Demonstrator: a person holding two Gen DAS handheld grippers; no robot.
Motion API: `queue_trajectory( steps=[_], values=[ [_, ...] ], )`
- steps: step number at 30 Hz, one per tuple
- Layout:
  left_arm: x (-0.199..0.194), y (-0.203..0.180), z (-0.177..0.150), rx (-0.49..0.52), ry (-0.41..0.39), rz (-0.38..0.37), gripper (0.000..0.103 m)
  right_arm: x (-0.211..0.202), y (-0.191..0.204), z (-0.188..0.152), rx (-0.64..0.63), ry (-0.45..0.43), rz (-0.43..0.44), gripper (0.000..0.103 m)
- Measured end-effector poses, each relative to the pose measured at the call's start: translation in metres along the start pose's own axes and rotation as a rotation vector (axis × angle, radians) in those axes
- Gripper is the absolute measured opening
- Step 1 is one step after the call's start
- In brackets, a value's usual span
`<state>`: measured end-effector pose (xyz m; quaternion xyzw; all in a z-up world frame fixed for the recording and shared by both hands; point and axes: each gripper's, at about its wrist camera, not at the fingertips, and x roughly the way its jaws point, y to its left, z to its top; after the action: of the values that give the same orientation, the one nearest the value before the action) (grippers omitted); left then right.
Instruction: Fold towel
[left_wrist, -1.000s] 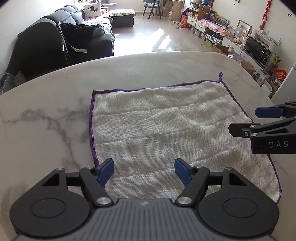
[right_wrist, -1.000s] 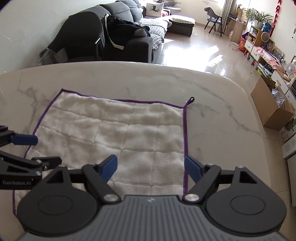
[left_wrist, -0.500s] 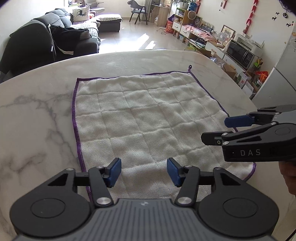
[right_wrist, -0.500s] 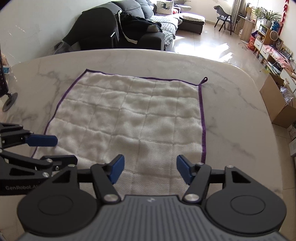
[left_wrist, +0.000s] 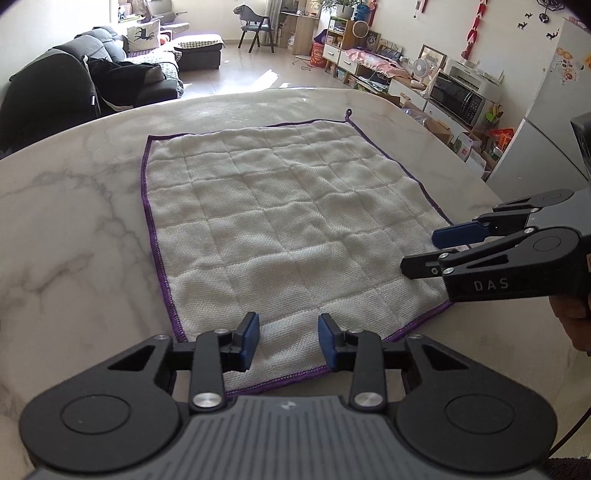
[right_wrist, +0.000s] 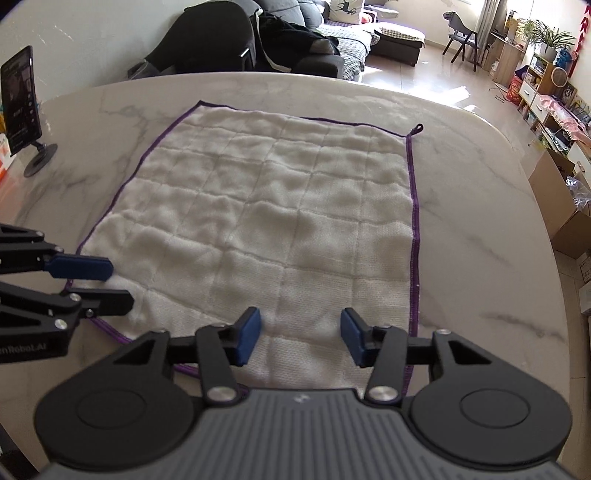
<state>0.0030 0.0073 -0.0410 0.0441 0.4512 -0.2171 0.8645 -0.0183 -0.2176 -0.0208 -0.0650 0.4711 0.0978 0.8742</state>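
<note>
Since a second ago both my grippers have drawn back toward the near edge of the table (left_wrist: 66, 206), so far more of the towel (left_wrist: 295, 229) now shows ahead of them, and their blue pads stand closer together. The towel, white with a purple hem, lies flat and unfolded in the middle of the marble table, its hanging loop (right_wrist: 417, 128) at the far right corner. My left gripper (left_wrist: 288, 341) tilts steeply down above the towel's near edge by its near left corner, jaws closing yet part-spread, with cloth showing below the gap and no pad pressing it that I can see. My right gripper (right_wrist: 300, 341) tilts down likewise above the near edge by the near right corner, jaws closing, also part-spread, wider than the left, nothing pinched. Only the left view shows a bit of my right hand (left_wrist: 570, 321) behind the right gripper's handle, plus the microwave (left_wrist: 456, 99) and fridge (left_wrist: 554, 122) past the table's right edge. Only the right view shows a phone on a stand (right_wrist: 22, 107) at the table's far left edge and cardboard boxes (right_wrist: 561, 206) on the floor to the right. A dark sofa (left_wrist: 92, 85) sits beyond the far edge. Nothing lies on the towel between the grippers.
</note>
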Motion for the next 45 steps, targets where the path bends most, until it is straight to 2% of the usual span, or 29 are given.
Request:
queue_trajectory(
  steps=[14, 22, 32, 33, 34, 36, 39, 42, 45],
  values=[
    [-0.015, 0.019, -0.017, -0.016, -0.012, 0.050, 0.037, -0.015, -0.043, -0.026, 0.084, -0.013, -0.046, 0.053],
    [-0.016, 0.015, -0.018, -0.001, -0.002, 0.086, 0.037, -0.018, -0.054, -0.032, 0.110, -0.010, -0.066, 0.056],
    [-0.020, 0.017, -0.015, -0.040, 0.017, 0.102, 0.038, -0.017, -0.056, -0.031, 0.108, -0.006, -0.079, 0.061],
    [-0.020, 0.017, -0.015, -0.045, 0.017, 0.105, 0.041, -0.018, -0.056, -0.031, 0.109, -0.006, -0.082, 0.061],
    [-0.022, 0.018, -0.014, -0.052, 0.015, 0.112, 0.049, -0.018, -0.056, -0.030, 0.109, -0.009, -0.083, 0.062],
    [-0.023, 0.020, -0.013, -0.063, 0.005, 0.128, 0.059, -0.019, -0.057, -0.028, 0.108, -0.013, -0.086, 0.066],
    [-0.024, 0.024, -0.009, -0.082, 0.008, 0.138, 0.064, -0.021, -0.058, -0.025, 0.108, -0.021, -0.096, 0.072],
    [-0.022, 0.025, -0.006, -0.085, 0.016, 0.154, 0.078, -0.021, -0.058, -0.021, 0.109, -0.029, -0.100, 0.079],
    [-0.019, 0.024, -0.004, -0.078, 0.027, 0.177, 0.081, -0.021, -0.057, -0.019, 0.105, -0.039, -0.107, 0.087]
  ],
)
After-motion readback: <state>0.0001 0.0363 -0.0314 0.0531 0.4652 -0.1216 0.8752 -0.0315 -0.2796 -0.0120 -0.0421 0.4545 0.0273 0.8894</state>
